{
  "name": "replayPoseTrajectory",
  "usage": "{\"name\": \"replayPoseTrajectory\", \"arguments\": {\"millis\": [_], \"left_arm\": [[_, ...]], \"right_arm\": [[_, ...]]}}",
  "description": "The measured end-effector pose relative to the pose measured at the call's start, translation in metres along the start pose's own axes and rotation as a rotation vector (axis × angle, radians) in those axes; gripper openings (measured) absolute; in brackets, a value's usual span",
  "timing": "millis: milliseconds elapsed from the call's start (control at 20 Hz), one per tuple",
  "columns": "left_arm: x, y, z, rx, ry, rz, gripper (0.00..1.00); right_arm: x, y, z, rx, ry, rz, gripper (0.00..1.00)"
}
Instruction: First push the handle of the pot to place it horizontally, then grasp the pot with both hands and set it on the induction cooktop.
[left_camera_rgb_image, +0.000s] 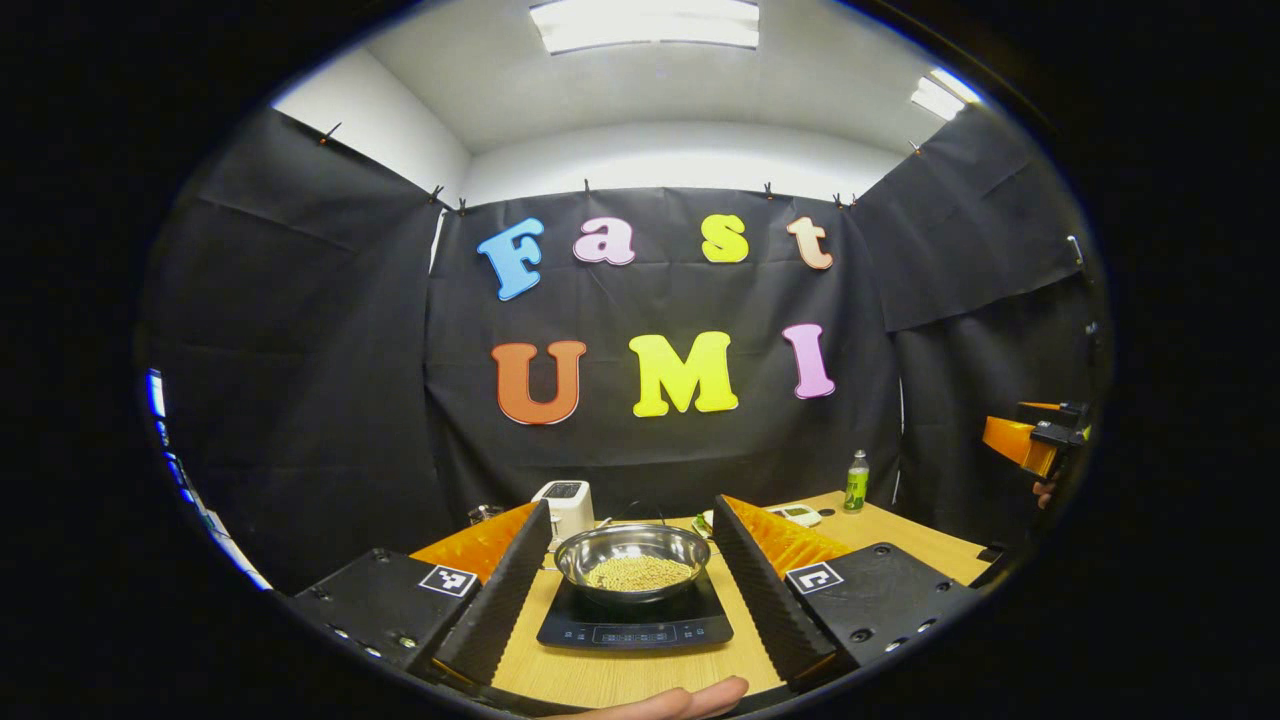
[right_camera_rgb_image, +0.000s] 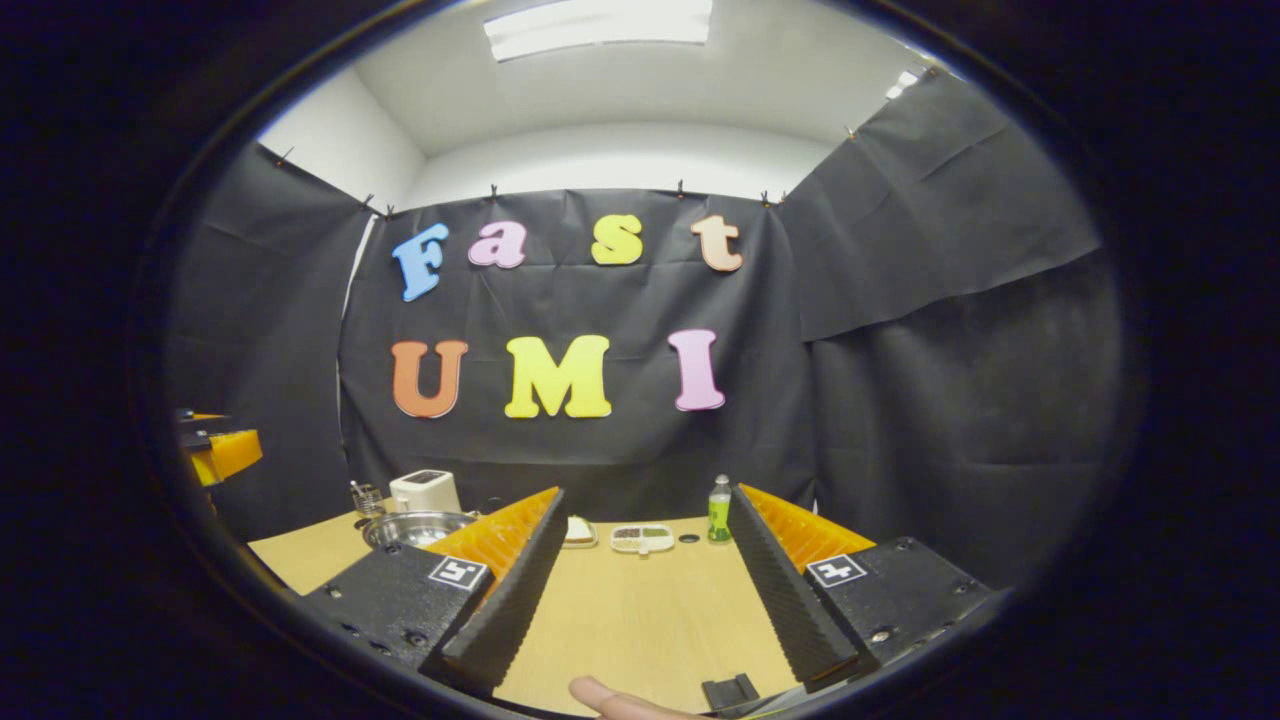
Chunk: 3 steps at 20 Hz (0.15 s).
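Steel pot (left_camera_rgb_image: 632, 560) of yellow grains upright on black induction cooktop (left_camera_rgb_image: 636, 620), handle direction unclear, left gripper (left_camera_rgb_image: 630, 590) wide apart around it, right gripper (right_camera_rgb_image: 640, 600) wide over bare wooden table (right_camera_rgb_image: 640, 620).

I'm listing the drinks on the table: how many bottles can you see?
1. A green bottle stands at the far right of the wooden table, by the cloth wall; in the right gripper view it stands beside a small tray. Others may be hidden.

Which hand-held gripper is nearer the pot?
Left. The left hand-held gripper frames the pot on the cooktop; from the right hand-held gripper the pot sits off left.
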<state>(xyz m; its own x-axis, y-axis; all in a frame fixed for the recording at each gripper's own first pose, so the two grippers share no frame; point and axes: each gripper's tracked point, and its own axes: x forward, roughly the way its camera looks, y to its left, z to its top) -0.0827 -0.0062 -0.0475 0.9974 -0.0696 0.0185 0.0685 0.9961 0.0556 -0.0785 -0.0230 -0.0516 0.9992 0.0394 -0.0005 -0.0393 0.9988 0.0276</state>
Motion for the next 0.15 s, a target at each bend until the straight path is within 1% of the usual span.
{"name": "replayPoseTrajectory", "arguments": {"millis": [50,100,150], "left_arm": [[0.0006,0.0012,-0.0005,0.008,-0.001,0.008,0.96],[0.0014,0.0007,-0.0016,0.010,-0.001,0.010,0.96],[0.0019,-0.0017,-0.0033,0.007,0.005,0.006,0.96]], "right_arm": [[-0.0003,0.0012,-0.0003,-0.002,-0.001,0.002,0.96],[-0.0006,0.0028,-0.0007,-0.004,-0.001,0.007,1.00],[-0.0011,0.0041,-0.0017,-0.008,-0.001,0.011,1.00]]}}
